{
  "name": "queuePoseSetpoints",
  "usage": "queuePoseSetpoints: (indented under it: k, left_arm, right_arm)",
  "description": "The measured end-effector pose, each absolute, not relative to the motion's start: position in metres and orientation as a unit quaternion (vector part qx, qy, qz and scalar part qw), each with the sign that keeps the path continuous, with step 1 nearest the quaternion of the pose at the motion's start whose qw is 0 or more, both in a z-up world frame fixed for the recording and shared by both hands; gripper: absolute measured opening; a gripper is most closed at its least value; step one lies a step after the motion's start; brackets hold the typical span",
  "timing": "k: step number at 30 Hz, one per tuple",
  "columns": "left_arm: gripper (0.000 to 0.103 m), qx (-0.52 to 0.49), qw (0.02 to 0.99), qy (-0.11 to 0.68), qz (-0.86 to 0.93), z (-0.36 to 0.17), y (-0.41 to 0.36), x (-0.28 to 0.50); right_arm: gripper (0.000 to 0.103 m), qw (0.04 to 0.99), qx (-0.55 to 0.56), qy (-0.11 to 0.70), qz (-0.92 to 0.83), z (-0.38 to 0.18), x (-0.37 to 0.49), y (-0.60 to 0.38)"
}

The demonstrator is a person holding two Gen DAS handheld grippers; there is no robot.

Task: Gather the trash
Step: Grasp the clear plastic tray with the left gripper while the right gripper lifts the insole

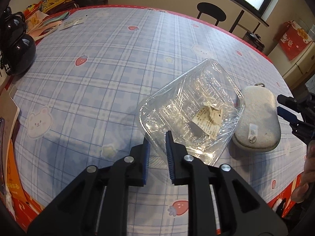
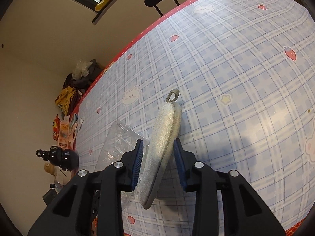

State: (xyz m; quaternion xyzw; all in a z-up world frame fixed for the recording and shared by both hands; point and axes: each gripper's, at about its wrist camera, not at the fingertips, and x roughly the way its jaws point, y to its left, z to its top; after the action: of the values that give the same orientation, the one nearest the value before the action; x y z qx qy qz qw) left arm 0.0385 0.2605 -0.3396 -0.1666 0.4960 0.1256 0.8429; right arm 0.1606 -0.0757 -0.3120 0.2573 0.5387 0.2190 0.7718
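Observation:
A clear plastic container wrapped in film, with a crumpled paper receipt inside, is tipped up on the checked tablecloth. My left gripper is shut on its near corner, with the wall between the blue pads. To the right of it lies a grey-white oval pouch with a small loop at its far end. My right gripper reaches it from the right edge. In the right wrist view the pouch sits edge-on between the pads of my right gripper, which is shut on it. The container shows just left of it.
A glossy black helmet sits at the table's left edge, with bags and papers behind it and an orange booklet near the front left. A black chair stands beyond the far edge. A person's hand shows at the right.

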Motion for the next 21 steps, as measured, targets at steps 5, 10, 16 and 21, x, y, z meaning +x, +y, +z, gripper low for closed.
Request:
queuePoseSetpoints:
  k: [5,10,16,21]
  left_arm:
    - [0.02,-0.168,0.842,0.498,0.117,-0.342,0.254,0.036]
    - [0.021,-0.163,0.843,0.499,0.115,-0.342,0.249,0.035]
    - [0.02,-0.16,0.844,0.5,0.11,-0.34,0.247,0.034]
    - [0.02,-0.149,0.845,0.501,0.11,-0.339,0.243,0.035]
  right_arm:
    - [0.033,0.764,0.271,0.548,0.206,-0.324,0.16,-0.075]
    - [0.033,0.736,0.314,0.565,0.2,-0.341,0.157,-0.076]
    - [0.038,0.738,0.296,0.58,0.178,-0.352,0.153,-0.075]
    - [0.04,0.729,0.286,0.602,0.16,-0.366,0.146,-0.08]
